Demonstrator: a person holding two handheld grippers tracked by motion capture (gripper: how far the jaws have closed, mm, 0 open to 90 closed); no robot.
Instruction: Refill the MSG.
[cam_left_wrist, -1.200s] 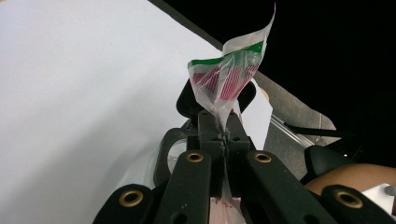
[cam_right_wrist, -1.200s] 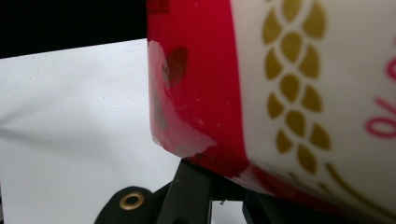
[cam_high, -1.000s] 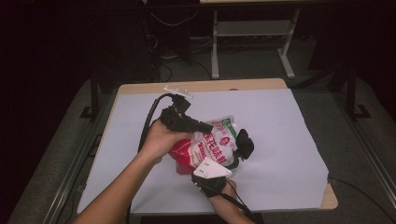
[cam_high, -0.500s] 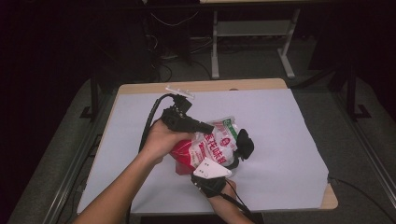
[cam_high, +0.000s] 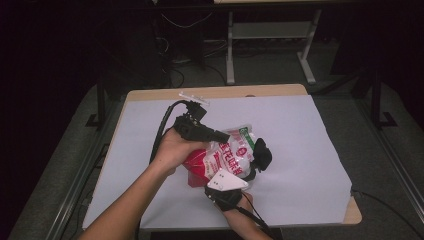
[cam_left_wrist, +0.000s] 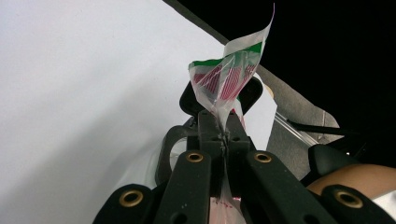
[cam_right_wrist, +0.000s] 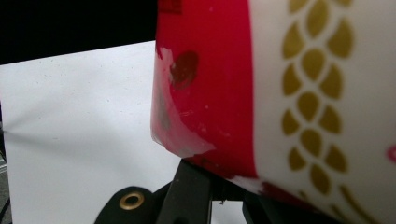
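Note:
A red and white plastic bag (cam_high: 227, 157) with red print and a green stripe is held up over the white table (cam_high: 305, 135). My left gripper (cam_high: 226, 135) reaches in from the left and is shut on the bag's thin crumpled top edge (cam_left_wrist: 229, 79); in the left gripper view (cam_left_wrist: 223, 128) the film runs between the closed jaws. My right gripper (cam_high: 260, 155), with its grey plate (cam_high: 227, 181), comes from the front and is at the bag's right side. In the right gripper view the bag (cam_right_wrist: 280, 84) looms close above the closed jaws (cam_right_wrist: 212, 189), hiding their tips.
A small clear plastic strip (cam_high: 192, 95) lies at the table's back edge. The left gripper's black cable (cam_high: 162, 130) loops over the table's left part. Metal desk legs (cam_high: 230, 50) and cables stand on the dark floor beyond.

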